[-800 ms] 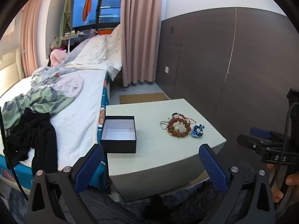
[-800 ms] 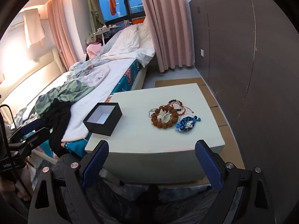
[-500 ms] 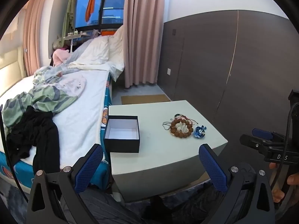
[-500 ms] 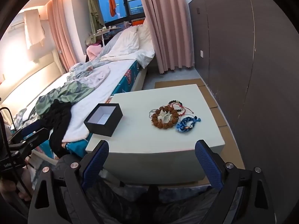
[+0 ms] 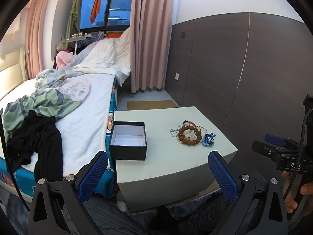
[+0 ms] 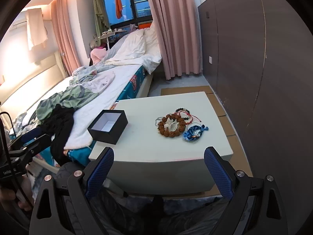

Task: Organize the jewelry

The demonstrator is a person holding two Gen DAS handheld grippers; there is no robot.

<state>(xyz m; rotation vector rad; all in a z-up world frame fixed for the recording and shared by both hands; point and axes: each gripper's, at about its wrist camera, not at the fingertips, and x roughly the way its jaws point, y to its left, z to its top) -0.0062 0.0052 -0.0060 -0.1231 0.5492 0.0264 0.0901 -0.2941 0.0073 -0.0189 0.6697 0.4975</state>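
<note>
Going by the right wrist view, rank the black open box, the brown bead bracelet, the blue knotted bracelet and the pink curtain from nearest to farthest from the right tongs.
1. Blue knotted bracelet, table's right side; black open box, left edge: too close to call.
2. Brown bead bracelet, just behind the blue one.
3. Pink curtain, far back by the window.

The right tongs are open, short of the table.

The pale worktop [image 6: 176, 143] stood just beside the bed [image 6: 109, 96]. On its left part sat an open black box [image 6: 108, 126] with a white inside. Well apart from it, toward the right, lay a ring of brown beads [image 6: 170, 127] with something white in its middle, perhaps a small pouch. A blue fabric ornament [image 6: 193, 133] touched the ring's right side, and thin corded bracelets [image 6: 185, 114] lay behind it.
</note>
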